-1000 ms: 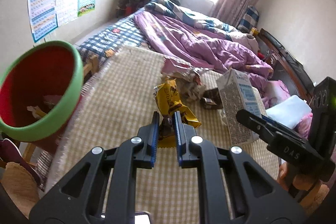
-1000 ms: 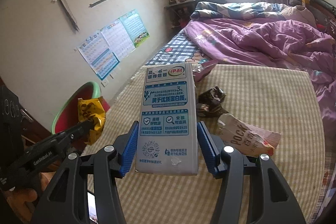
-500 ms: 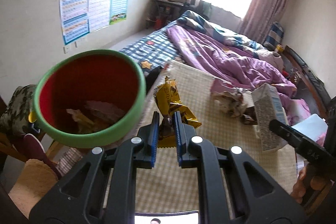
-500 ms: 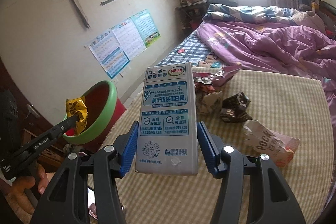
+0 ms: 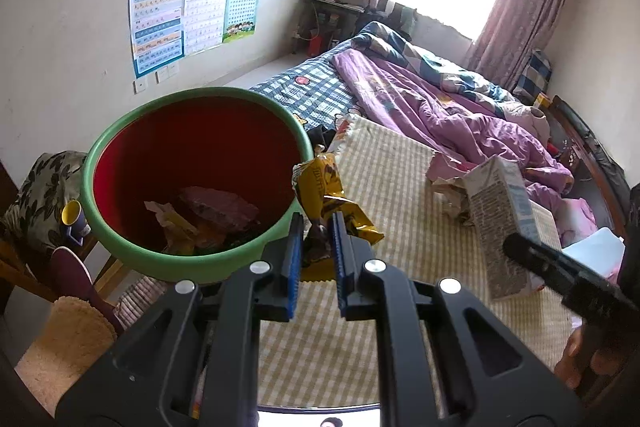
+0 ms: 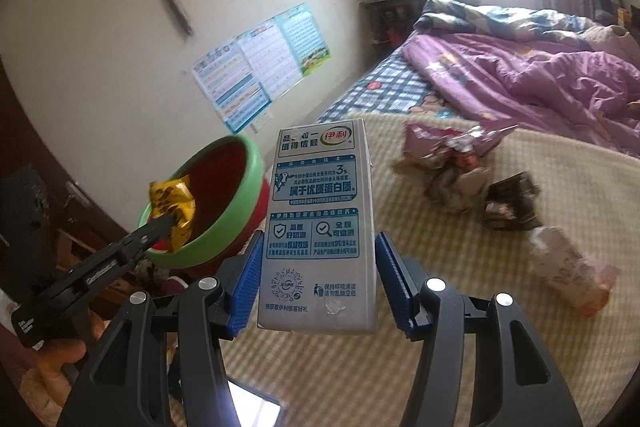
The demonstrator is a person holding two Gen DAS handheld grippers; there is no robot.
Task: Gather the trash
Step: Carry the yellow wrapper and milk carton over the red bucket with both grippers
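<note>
I've got the left gripper pinched tight on the yellow snack wrapper beside the red bin for dumping, right gripper clamping the milk carton next.

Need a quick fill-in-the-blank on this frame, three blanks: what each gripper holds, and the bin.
1. The left gripper is shut on a crumpled ____ foil wrapper.
2. The right gripper holds an upright grey milk ____.
3. The red plastic bin has a ____ rim and already holds trash.

Missing words: yellow; carton; green
</note>
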